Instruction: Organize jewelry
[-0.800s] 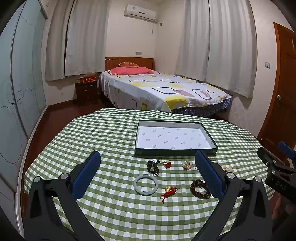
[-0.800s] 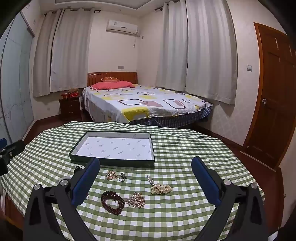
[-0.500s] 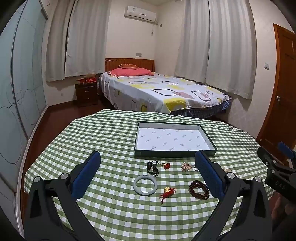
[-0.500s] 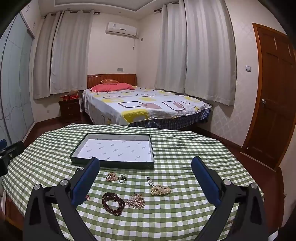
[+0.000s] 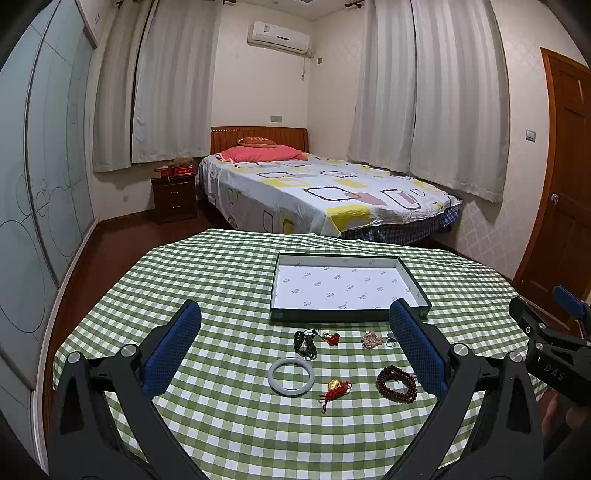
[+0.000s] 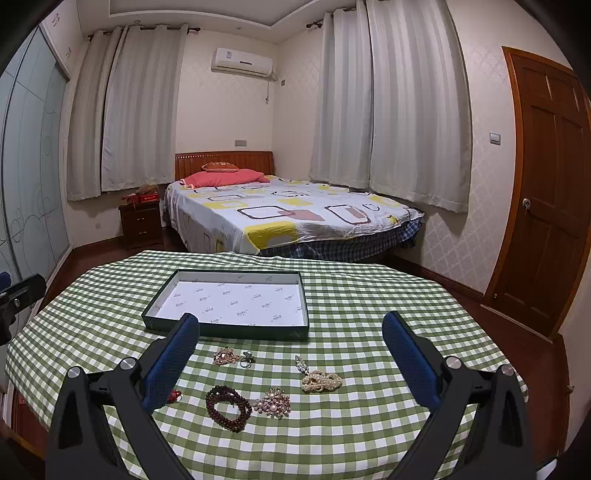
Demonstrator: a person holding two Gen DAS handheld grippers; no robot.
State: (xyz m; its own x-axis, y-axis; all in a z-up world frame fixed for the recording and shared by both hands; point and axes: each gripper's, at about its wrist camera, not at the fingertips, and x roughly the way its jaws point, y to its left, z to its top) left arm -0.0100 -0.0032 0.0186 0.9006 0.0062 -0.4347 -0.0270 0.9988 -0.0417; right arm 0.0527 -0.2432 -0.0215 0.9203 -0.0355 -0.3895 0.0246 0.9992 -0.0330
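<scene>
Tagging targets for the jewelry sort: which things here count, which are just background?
Job: box, white bangle, bead bracelet, pearl strand, brooch, ring, red-tasselled gold charm.
Background: bed, nightstand, door, curtains.

This is a bedroom in a home. A made bed (image 5: 325, 192) with a wooden headboard and pink pillow (image 5: 258, 152) stands beside a nightstand (image 5: 173, 197). White curtains (image 5: 424, 92), a wall air conditioner (image 5: 279, 33), a sliding wardrobe (image 5: 40, 177) and a wooden door (image 6: 550, 177) surround a table (image 5: 221, 277) in green gingham.
</scene>
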